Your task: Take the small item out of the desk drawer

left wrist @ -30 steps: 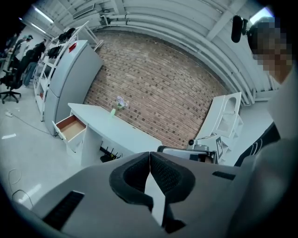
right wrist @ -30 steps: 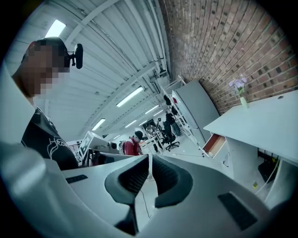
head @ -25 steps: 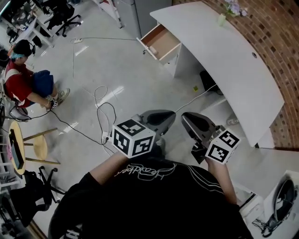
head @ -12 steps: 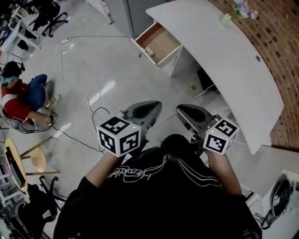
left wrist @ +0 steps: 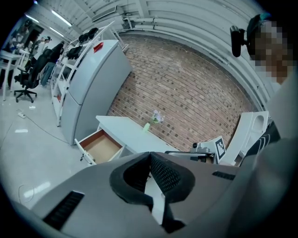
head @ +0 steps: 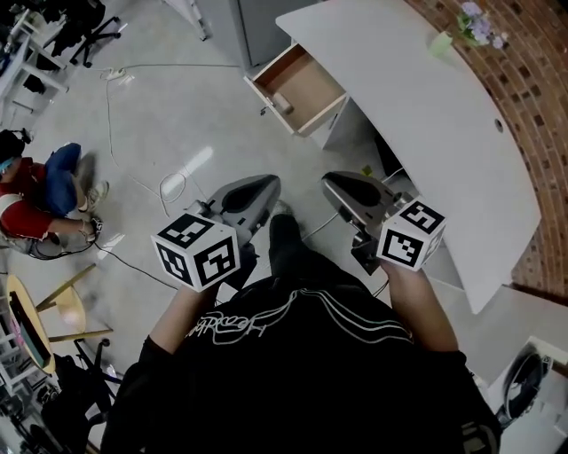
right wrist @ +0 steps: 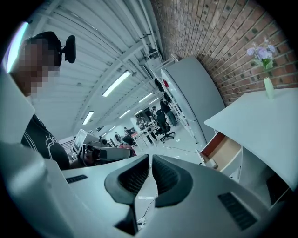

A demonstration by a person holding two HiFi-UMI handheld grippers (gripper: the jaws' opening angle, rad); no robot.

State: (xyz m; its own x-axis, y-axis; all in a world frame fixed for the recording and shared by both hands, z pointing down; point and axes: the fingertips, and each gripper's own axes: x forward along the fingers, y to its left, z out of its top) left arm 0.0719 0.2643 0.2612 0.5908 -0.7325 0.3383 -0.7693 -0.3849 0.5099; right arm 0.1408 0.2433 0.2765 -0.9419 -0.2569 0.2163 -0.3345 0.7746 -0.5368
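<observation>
The white desk (head: 417, 106) stands ahead against the brick wall, its wooden-lined drawer (head: 297, 82) pulled open. A small pale item (head: 282, 101) lies near the drawer's front; it also shows as the pale item (right wrist: 212, 163) in the right gripper view. My left gripper (head: 270, 181) and right gripper (head: 329, 178) are held side by side in front of my chest, well short of the drawer and above the floor. Both are shut with nothing between the pads. The left gripper (left wrist: 150, 154) looks past its tips at the open drawer (left wrist: 100, 145).
A person in red (head: 31, 199) sits on the floor at the left, with cables (head: 169, 184) trailing across the floor. A grey cabinet (head: 257, 22) stands left of the desk. A vase of flowers (head: 442, 41) is on the desktop. A wooden stool (head: 58, 306) is at lower left.
The desk and open drawer have come nearer and lower in the head view as the person walks toward them. Both grippers keep their places, still shut.
</observation>
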